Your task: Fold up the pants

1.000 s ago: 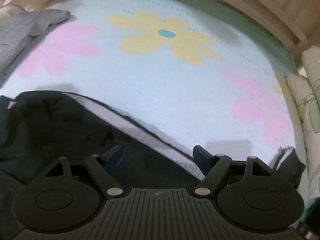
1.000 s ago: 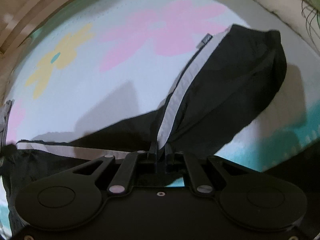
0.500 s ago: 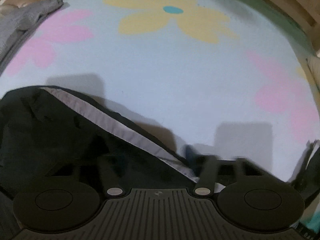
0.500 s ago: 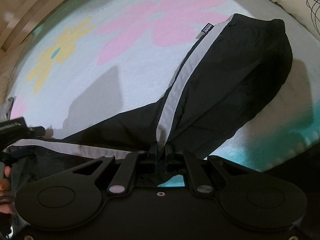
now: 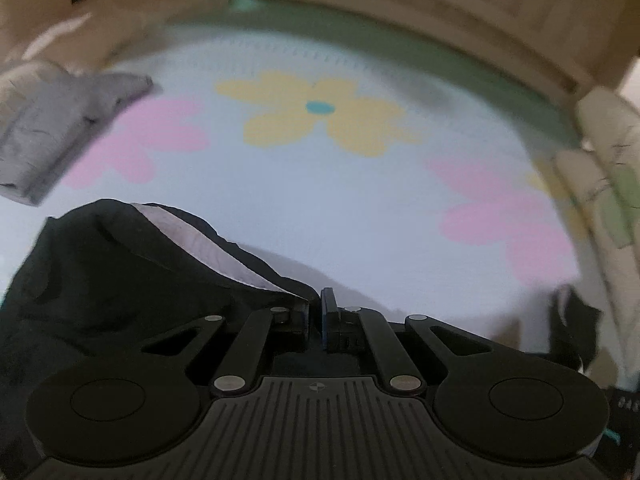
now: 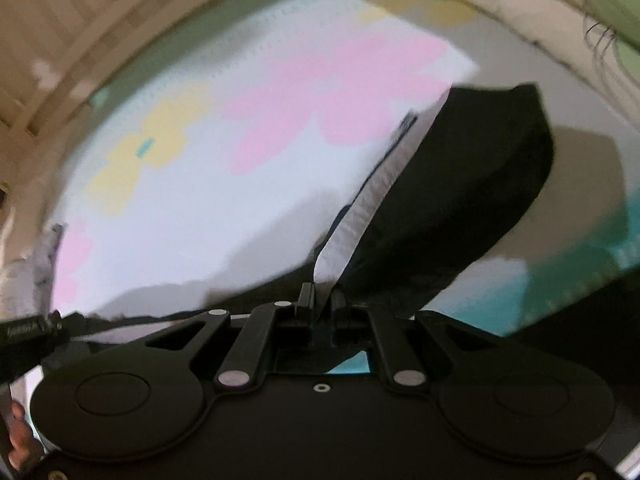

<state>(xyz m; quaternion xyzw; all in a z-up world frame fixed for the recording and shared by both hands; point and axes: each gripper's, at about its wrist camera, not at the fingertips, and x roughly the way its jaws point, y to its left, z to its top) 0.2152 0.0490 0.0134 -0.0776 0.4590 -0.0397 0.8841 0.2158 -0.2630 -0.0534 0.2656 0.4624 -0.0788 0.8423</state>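
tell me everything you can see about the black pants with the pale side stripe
The black pants with a pale grey side stripe look like thin, smooth, slightly shiny fabric. They lie partly on the light floral blanket, bunched and draped rather than flat. A small tag sits beside the stripe. The right gripper is shut on the stripe's edge; the left gripper, its jaws having just closed, pinches another stretch of the striped edge, so fabric hangs between them.

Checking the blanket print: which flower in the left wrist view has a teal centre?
The yellow flower at top middle; the pink flowers on either side show no teal centre.
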